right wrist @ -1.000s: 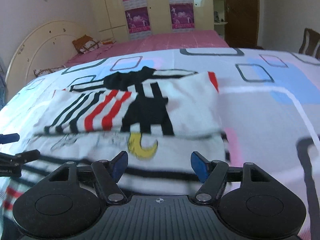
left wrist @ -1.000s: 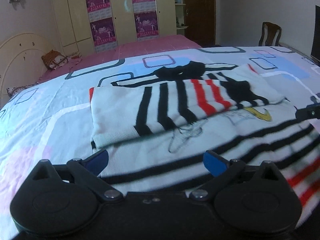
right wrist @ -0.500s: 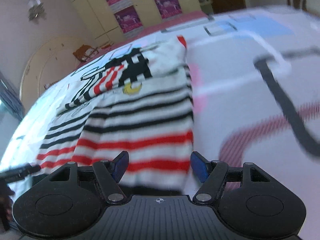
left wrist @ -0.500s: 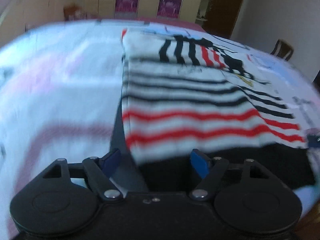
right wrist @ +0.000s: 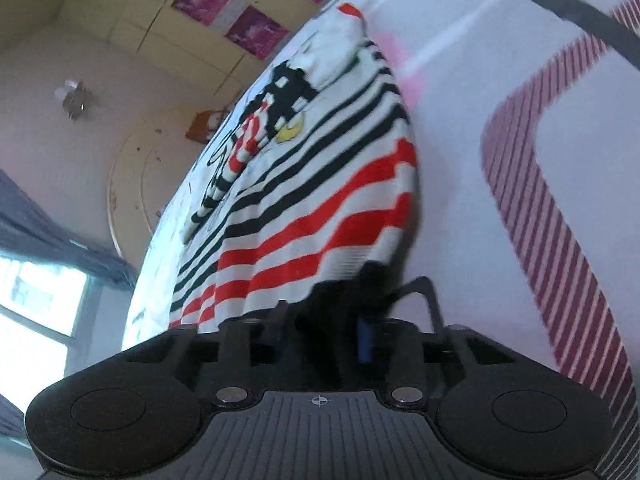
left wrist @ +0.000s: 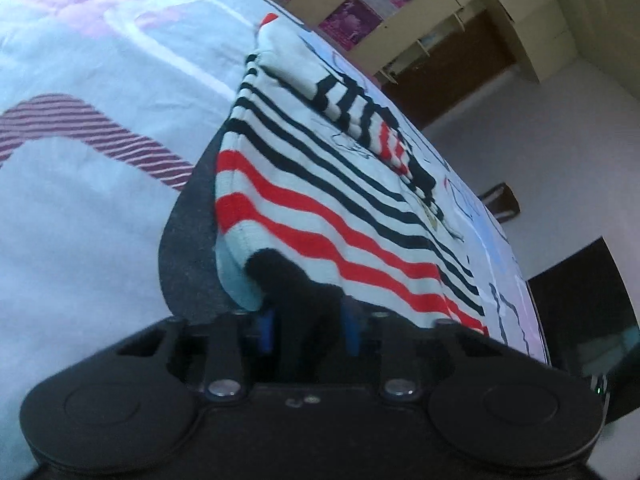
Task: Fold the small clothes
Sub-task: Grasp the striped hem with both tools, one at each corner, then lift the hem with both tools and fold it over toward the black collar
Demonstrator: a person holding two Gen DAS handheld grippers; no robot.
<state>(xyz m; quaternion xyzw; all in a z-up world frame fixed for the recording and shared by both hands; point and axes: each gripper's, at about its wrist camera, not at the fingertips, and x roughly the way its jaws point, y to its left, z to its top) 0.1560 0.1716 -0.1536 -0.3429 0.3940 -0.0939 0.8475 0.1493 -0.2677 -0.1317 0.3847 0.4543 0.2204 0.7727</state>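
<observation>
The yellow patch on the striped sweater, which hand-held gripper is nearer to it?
Right. The right hand-held gripper pinches the striped sweater hem on the yellow patch side; the left hand-held gripper grips the opposite corner.

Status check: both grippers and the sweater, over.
Left gripper and right gripper both shut on striped sweater hem. Hem lifted off bedsheet. Nothing in the way.

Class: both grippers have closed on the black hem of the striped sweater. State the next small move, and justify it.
Probably lift the hem and carry it toward the collar end. The left gripper and right gripper each pinch a hem corner of the striped sweater, whose sleeves are already folded in on the bedsheet.
</observation>
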